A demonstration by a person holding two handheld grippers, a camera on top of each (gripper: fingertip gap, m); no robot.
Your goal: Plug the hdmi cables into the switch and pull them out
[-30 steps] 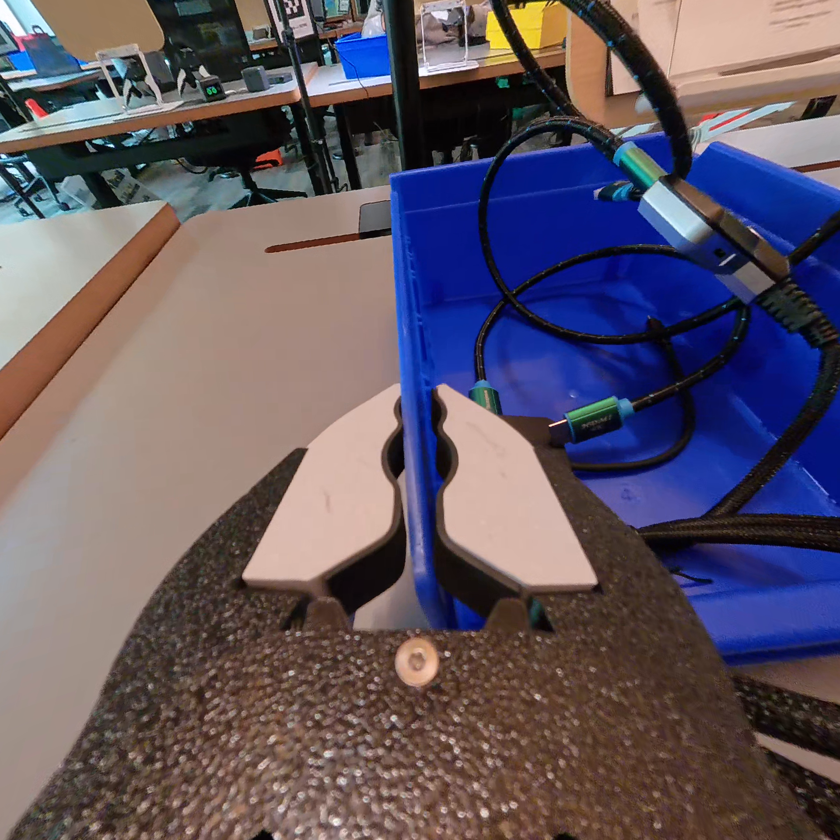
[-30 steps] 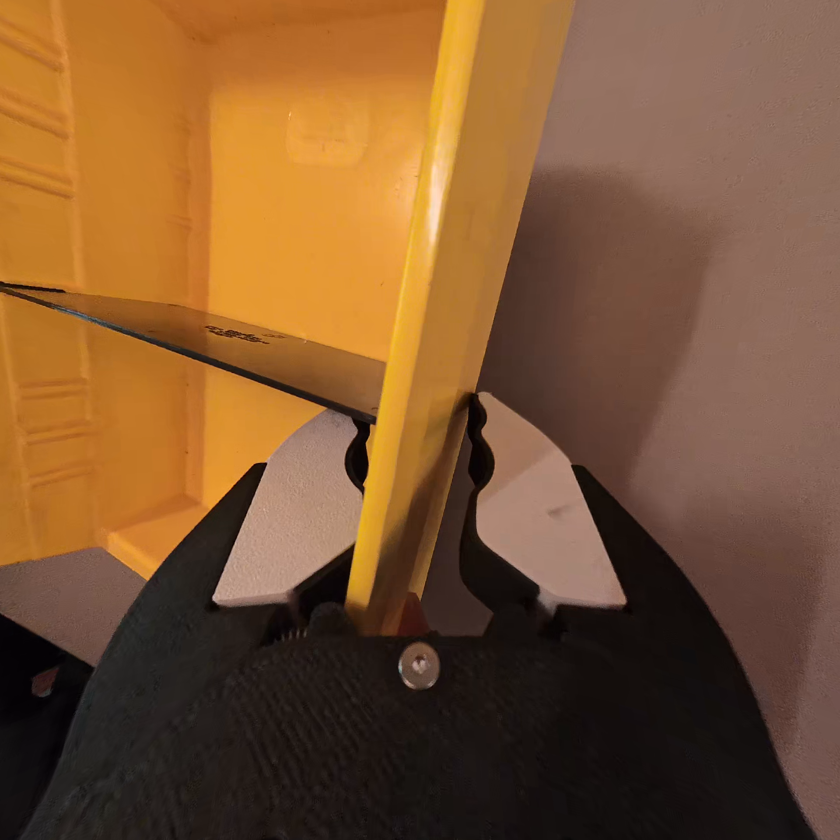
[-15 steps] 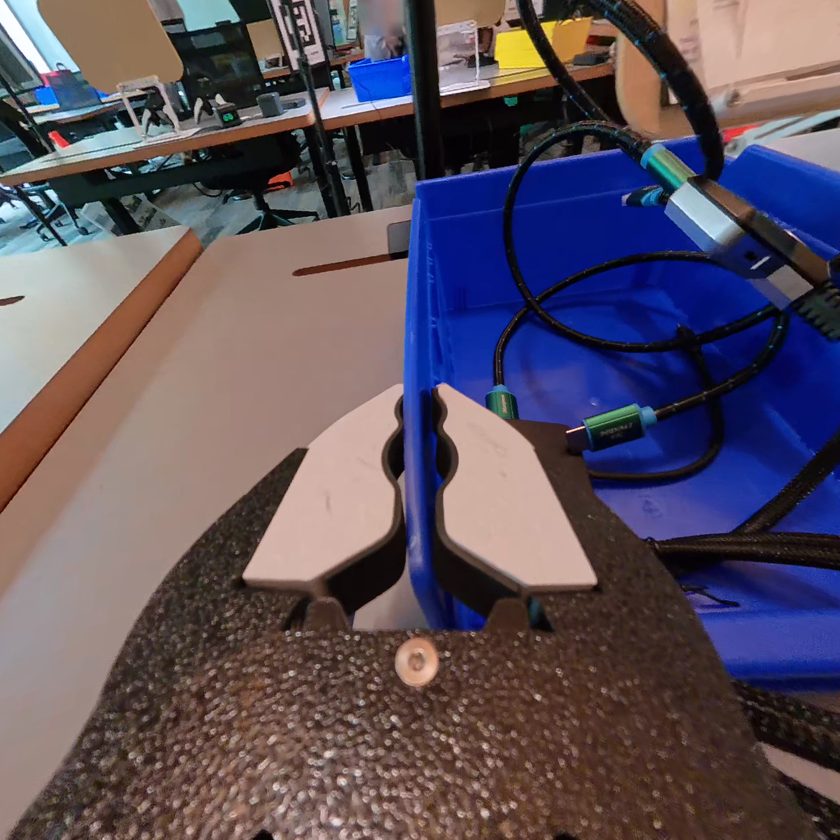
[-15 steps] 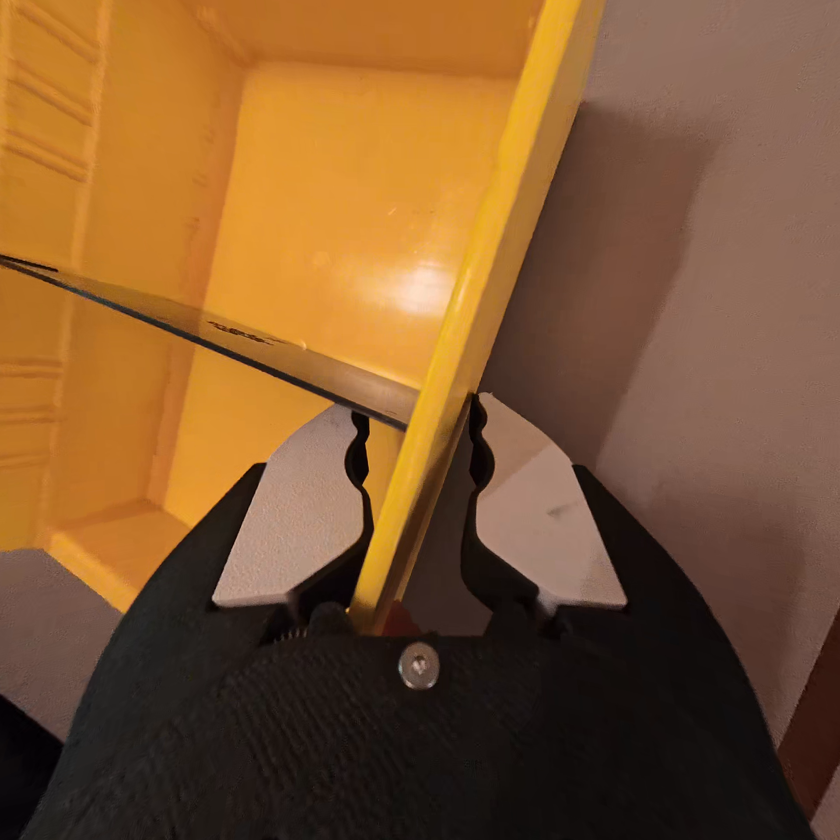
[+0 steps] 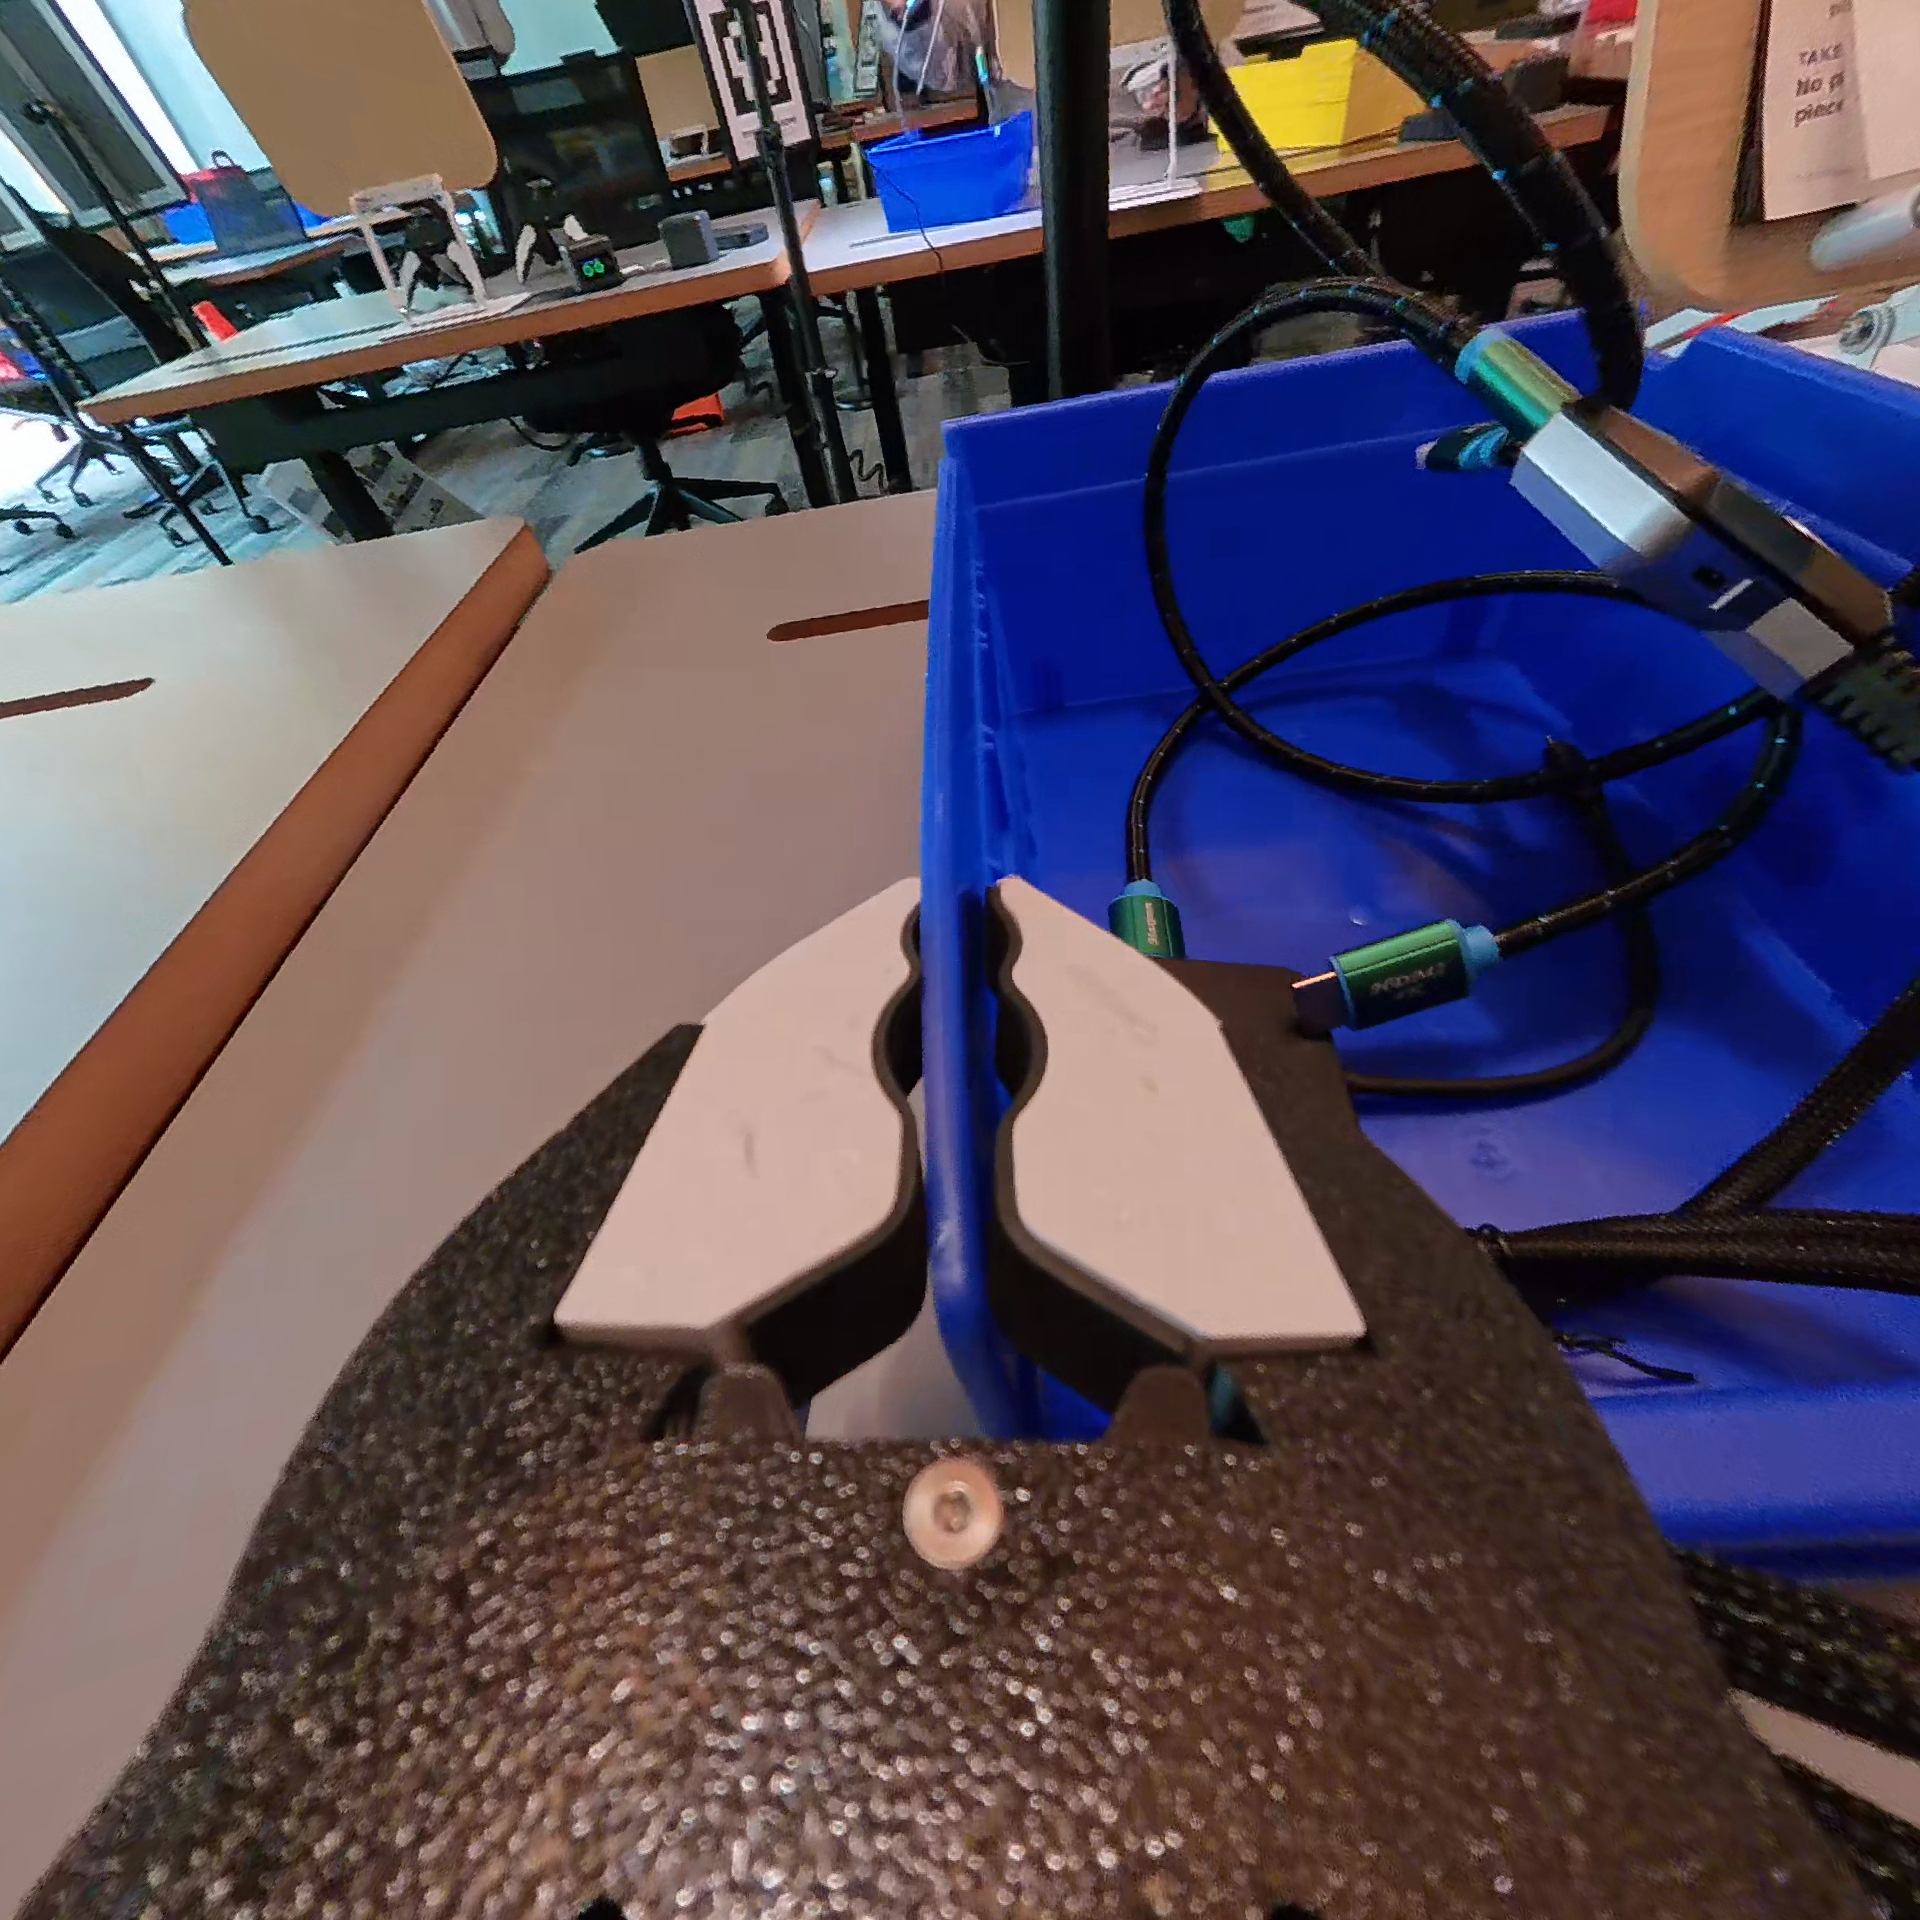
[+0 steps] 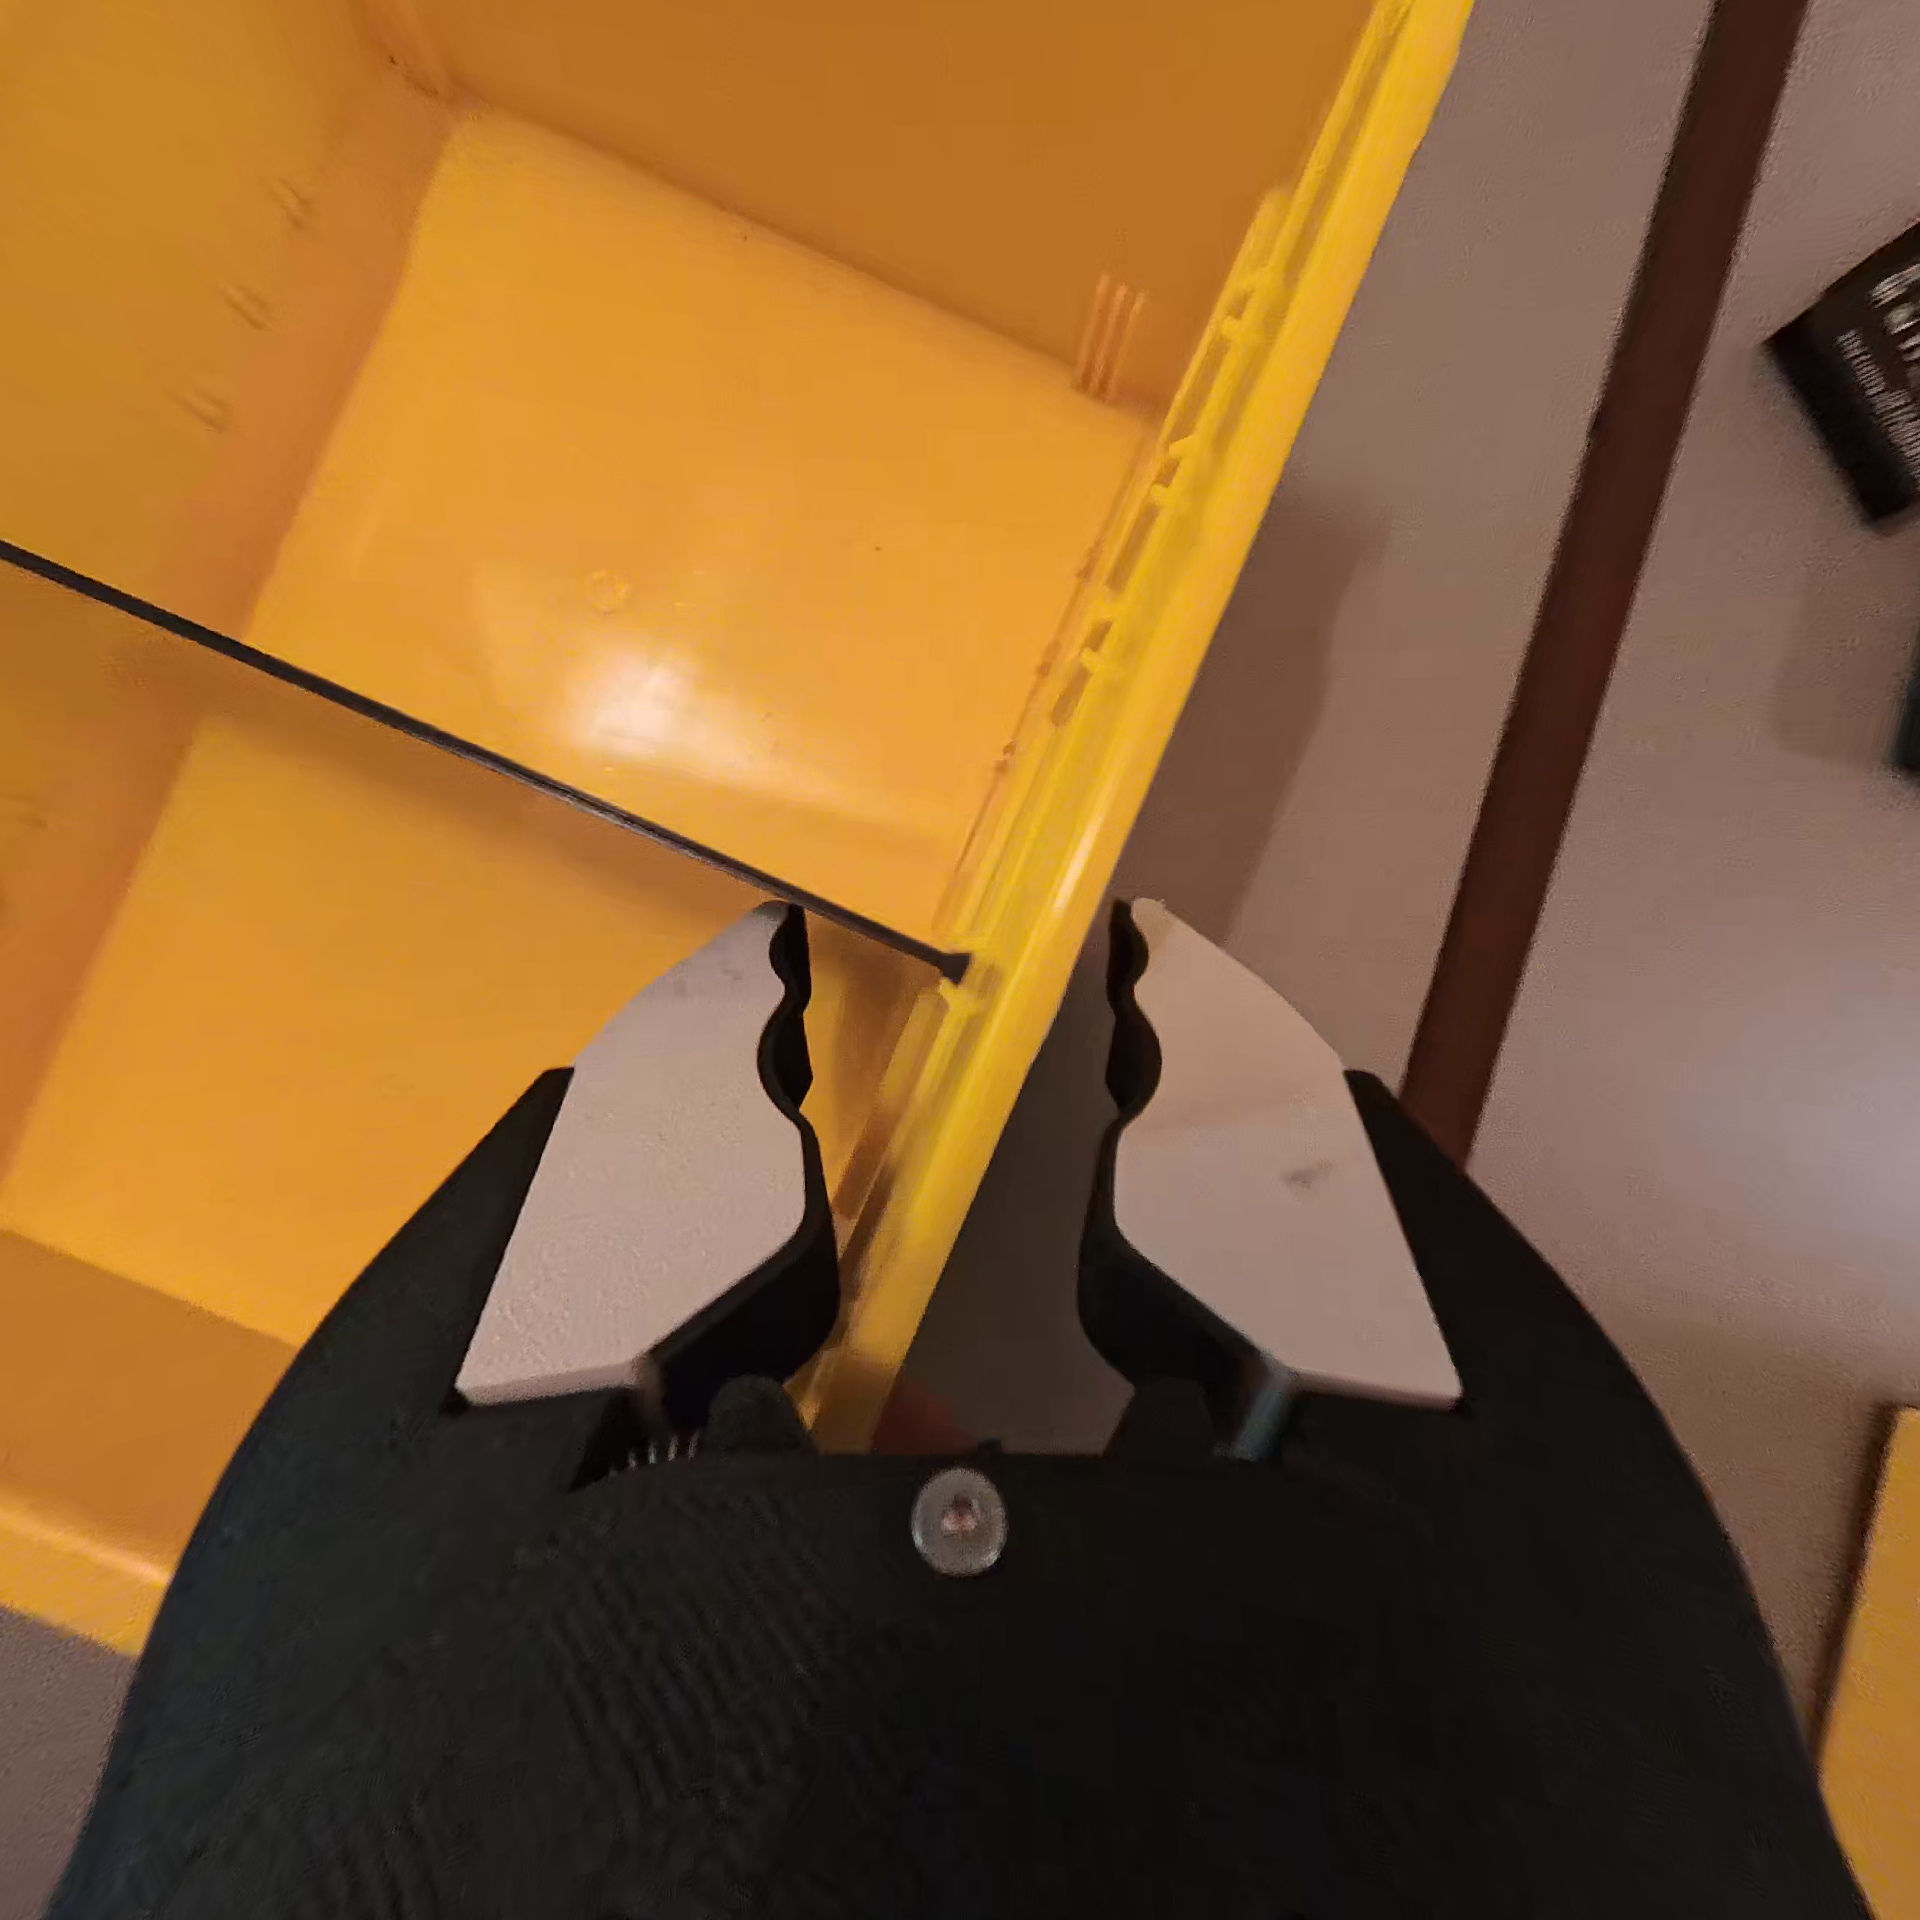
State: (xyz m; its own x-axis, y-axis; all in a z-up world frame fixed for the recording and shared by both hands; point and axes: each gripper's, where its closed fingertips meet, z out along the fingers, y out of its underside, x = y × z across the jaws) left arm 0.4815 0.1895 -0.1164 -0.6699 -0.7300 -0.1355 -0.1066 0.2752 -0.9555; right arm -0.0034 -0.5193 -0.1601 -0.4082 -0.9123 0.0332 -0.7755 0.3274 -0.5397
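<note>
My left gripper (image 5: 956,904) is shut on the left wall of a blue bin (image 5: 961,727). In the bin a silver HDMI switch (image 5: 1621,520) hangs at the upper right with braided cables plugged into it. Thin black cables (image 5: 1174,644) coil on the bin floor, with two loose green plugs (image 5: 1403,971) (image 5: 1143,925) near my fingers. My right gripper (image 6: 956,914) is open, with its jaws on either side of the right wall of a yellow bin (image 6: 1195,499), which holds no cables.
A black divider (image 6: 416,722) crosses the yellow bin. A dark brown strip (image 6: 1590,582) runs along the table to its right, with a black object (image 6: 1860,374) beyond. A thick black cable (image 5: 1714,1257) leaves the blue bin to the right. Desks and chairs stand behind.
My right gripper has opened off the yellow bin's wall and now looks down into the bin from higher up. My left gripper keeps its hold on the blue bin; its view has shifted slightly.
</note>
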